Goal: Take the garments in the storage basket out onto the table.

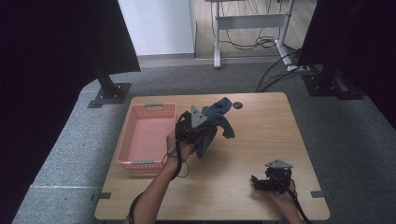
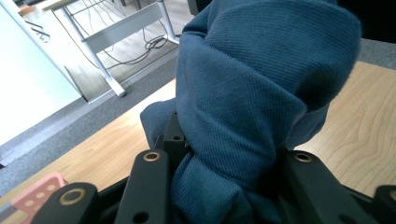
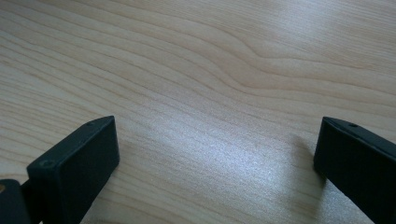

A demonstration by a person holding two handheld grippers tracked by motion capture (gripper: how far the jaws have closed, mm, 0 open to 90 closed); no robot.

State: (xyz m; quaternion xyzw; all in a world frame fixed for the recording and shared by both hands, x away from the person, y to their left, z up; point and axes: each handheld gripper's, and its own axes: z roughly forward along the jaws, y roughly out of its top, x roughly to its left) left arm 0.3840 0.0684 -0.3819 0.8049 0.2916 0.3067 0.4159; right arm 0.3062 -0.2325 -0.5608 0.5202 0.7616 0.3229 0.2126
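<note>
High view: left gripper [image 1: 201,125] clamped on blue cloth [image 1: 218,122], bunch lifted above wooden table [image 1: 261,140], just right of pink basket [image 1: 140,161]. Right gripper [image 1: 259,183] near front edge, jaws spread wide, holding nothing.

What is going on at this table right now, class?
A person at a wooden table works with a gripper in each hand. The left gripper is shut on a blue cloth and holds it up above the table, just beside a pink basket. The basket looks empty. The right gripper rests low near the table's front right, with its jaws wide apart and nothing between them.
</note>
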